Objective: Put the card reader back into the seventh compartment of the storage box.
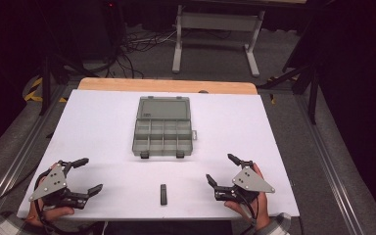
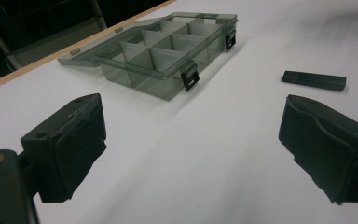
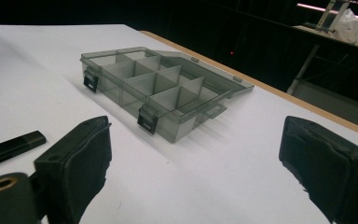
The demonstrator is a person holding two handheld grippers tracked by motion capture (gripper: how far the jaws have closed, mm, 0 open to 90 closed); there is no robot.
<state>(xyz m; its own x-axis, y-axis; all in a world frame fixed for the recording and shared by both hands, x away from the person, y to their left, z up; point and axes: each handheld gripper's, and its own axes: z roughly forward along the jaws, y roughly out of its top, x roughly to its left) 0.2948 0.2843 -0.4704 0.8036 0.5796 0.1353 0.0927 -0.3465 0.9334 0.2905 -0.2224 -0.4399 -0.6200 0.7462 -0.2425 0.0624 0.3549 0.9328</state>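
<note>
A grey see-through compartment box (image 1: 162, 133) lies open mid-table, its lid folded flat toward the far side; its cells look empty (image 2: 168, 51) (image 3: 156, 86). A small black bar (image 1: 163, 194) lies flat near the front edge, between the two grippers, and shows as the bar (image 2: 314, 80) at right and the bar (image 3: 10, 148) at left. My left gripper (image 1: 91, 175) rests at the front left, open, nothing between its jaws. My right gripper (image 1: 222, 170) rests at the front right, open and empty too. Both point toward the box.
A white sheet covers the table (image 1: 103, 122), with a wooden strip (image 1: 166, 86) along the far edge. Beyond it stand a white table frame (image 1: 215, 34) and cables on a dark floor. A metal rail (image 1: 333, 171) runs along the right side.
</note>
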